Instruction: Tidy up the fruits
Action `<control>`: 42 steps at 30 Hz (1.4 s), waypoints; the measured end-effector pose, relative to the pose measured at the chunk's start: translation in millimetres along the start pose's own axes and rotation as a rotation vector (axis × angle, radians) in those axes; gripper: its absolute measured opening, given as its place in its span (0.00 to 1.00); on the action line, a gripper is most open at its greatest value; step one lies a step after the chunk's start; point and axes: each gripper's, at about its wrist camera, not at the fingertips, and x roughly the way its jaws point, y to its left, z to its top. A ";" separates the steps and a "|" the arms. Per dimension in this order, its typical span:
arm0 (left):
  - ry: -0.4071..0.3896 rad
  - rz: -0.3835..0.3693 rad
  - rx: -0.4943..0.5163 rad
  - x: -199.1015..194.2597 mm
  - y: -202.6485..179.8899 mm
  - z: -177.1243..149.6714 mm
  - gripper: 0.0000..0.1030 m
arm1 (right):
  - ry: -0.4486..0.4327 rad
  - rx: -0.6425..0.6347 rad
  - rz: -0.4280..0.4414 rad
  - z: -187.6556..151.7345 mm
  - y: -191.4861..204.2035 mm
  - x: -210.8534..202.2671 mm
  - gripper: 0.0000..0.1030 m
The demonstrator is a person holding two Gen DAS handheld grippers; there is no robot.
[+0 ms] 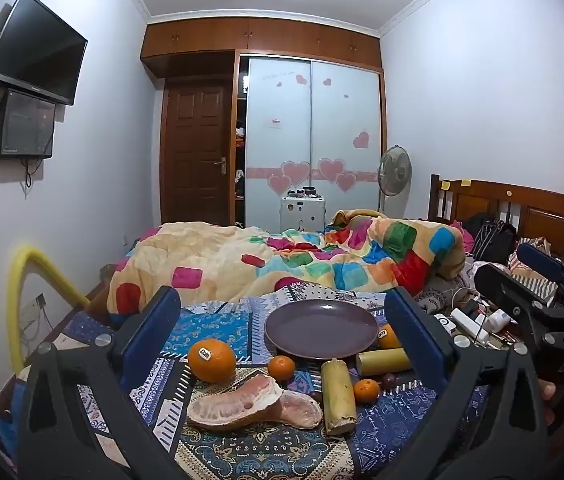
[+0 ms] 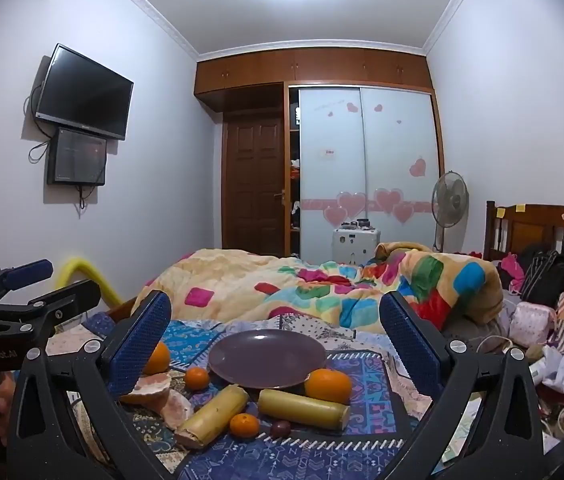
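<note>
An empty purple plate [image 1: 321, 329] [image 2: 268, 357] lies on a patterned cloth on the bed. Around its near side lie two large oranges [image 1: 212, 361] [image 2: 327, 385], two small tangerines [image 1: 281, 368] [image 2: 244, 425], two yellow sugarcane pieces [image 1: 337, 397] [image 2: 303, 403], peeled pomelo pieces [image 1: 238, 405] [image 2: 154, 390] and small dark round fruits [image 1: 389, 379] [image 2: 280, 428]. My left gripper [image 1: 282, 320] is open and empty, above and before the fruits. My right gripper [image 2: 274, 328] is open and empty too. Each gripper shows at the edge of the other's view [image 1: 537, 280] [image 2: 42, 284].
A bunched colourful quilt [image 1: 282, 264] [image 2: 321, 284] lies behind the plate. Clutter of bags, cables and chargers [image 1: 477, 316] [image 2: 541, 340] fills the right side by the wooden headboard [image 1: 521, 208]. A yellow tube [image 1: 22, 280] stands at the left wall.
</note>
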 end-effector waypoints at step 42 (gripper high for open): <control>-0.010 0.021 -0.012 -1.1 9.6 2.2 1.00 | -0.030 0.034 0.034 4.8 0.9 -6.0 1.00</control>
